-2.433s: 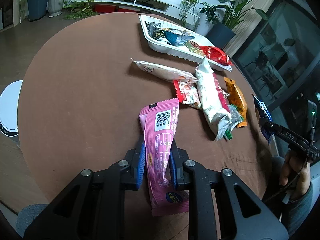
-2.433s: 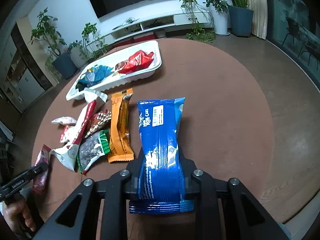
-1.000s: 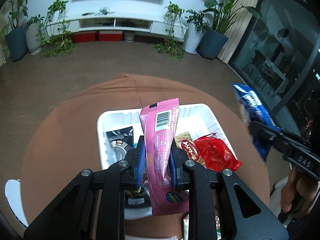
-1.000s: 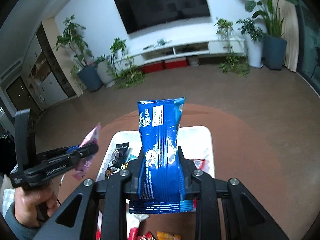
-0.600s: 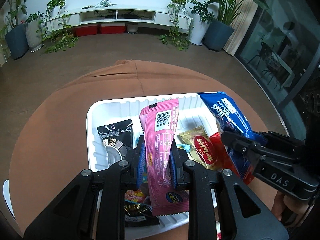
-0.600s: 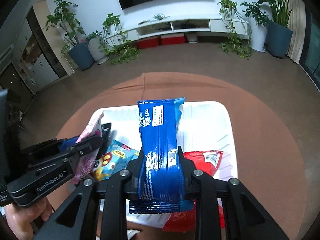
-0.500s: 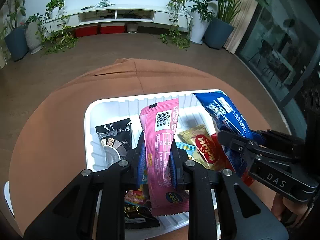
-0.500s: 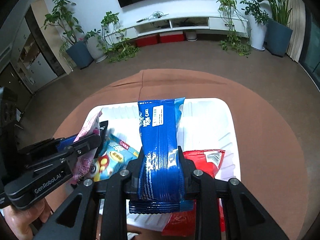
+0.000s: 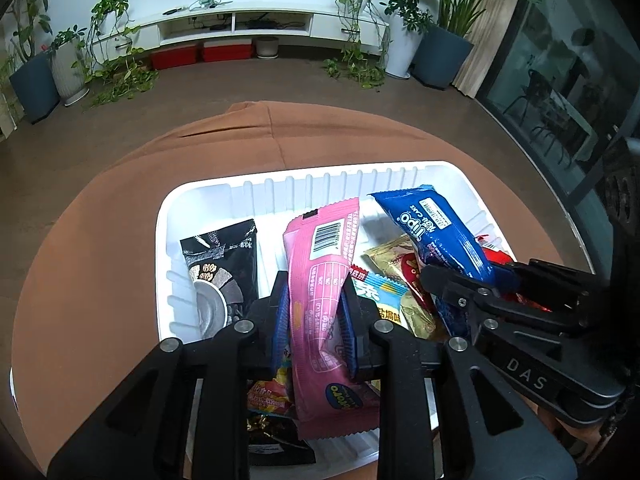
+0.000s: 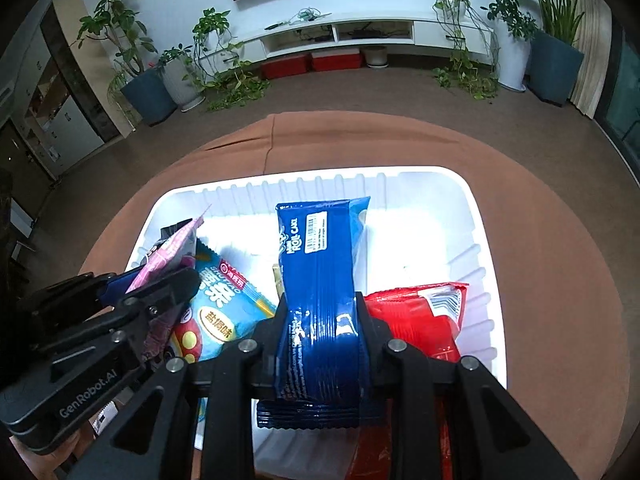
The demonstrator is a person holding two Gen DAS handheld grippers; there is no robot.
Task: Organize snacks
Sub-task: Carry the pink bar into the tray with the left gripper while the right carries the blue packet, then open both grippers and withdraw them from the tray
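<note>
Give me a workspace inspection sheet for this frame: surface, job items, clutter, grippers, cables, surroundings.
Surface: round table with brown cloth, creased at the far edge.
Job's things: white tray holding black packet, light blue packet, gold packet, red packet.
Clutter: nothing seen.
Grippers: left gripper shut on pink packet; right gripper shut on blue packet; both over the tray.
Cables: loose wires on the TV shelf.
Surroundings: potted plants, red boxes, TV.

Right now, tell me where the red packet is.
In the right wrist view, the red packet lies in the white tray's right half, beside the right gripper.
</note>
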